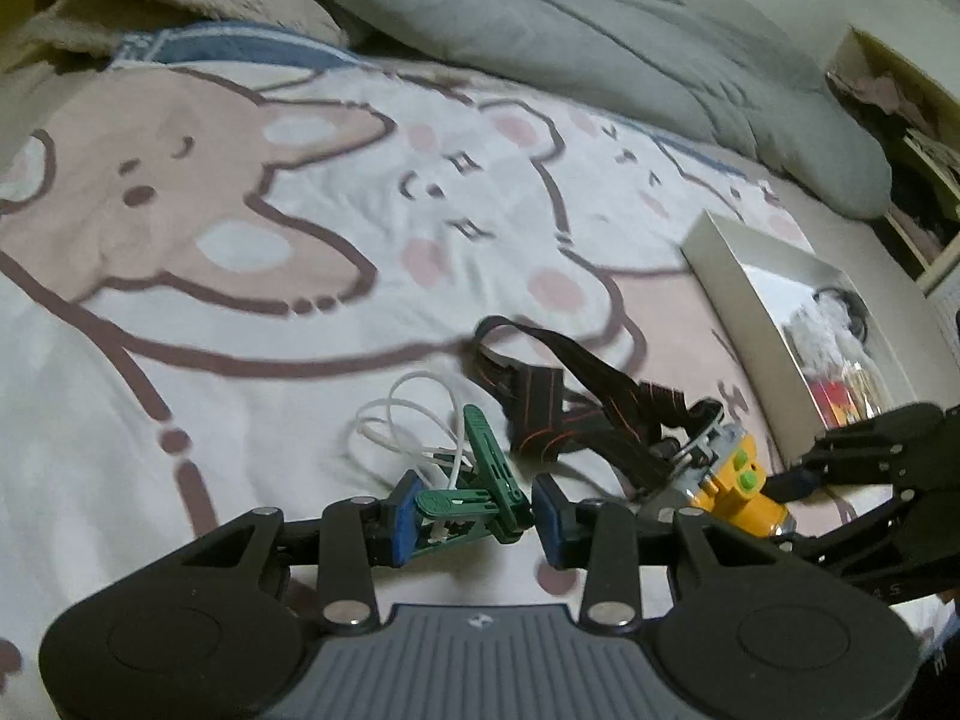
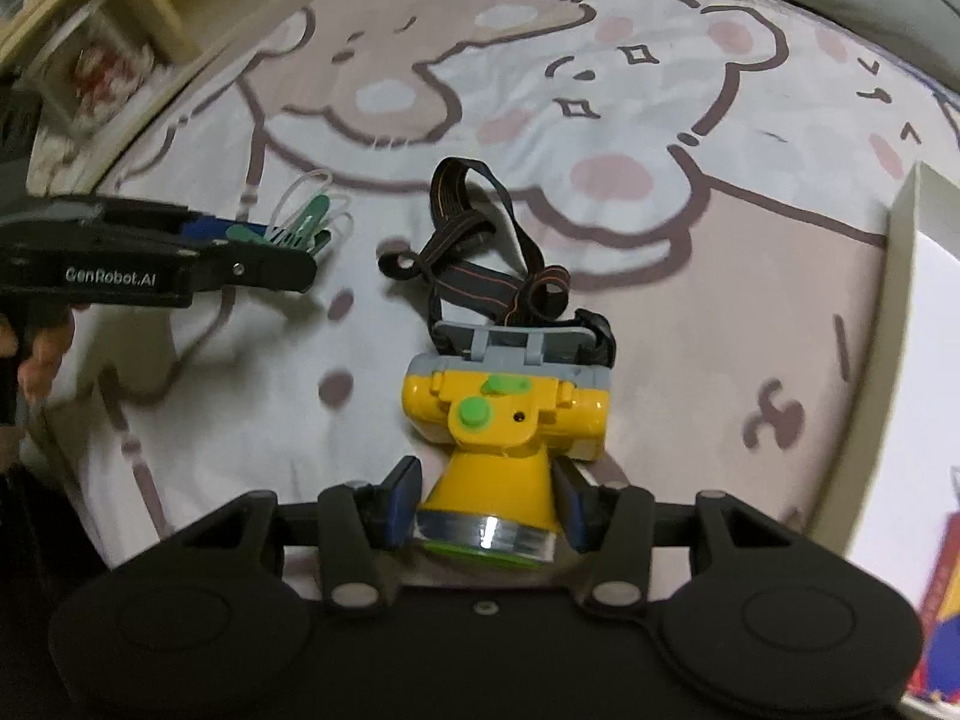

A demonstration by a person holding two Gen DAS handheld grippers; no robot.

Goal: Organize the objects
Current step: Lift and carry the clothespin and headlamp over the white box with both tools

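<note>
The left hand-held gripper (image 1: pixel 474 519) pinches a bundle of green clothes pegs (image 1: pixel 489 480) between its blue pads, jaws nearly together; a looped white cord (image 1: pixel 408 420) hangs from the pegs over the bed sheet (image 1: pixel 240 300). The right hand-held gripper (image 2: pixel 486 504), jaws partly spread, clamps the yellow headlamp (image 2: pixel 504 420) by its cone-shaped lens housing, the black strap (image 2: pixel 480 264) trailing toward 12 o'clock. In the left wrist view the headlamp sits at 3 o'clock from the pegs, with a white box (image 1: pixel 750 300) at 1 o'clock beyond it.
</note>
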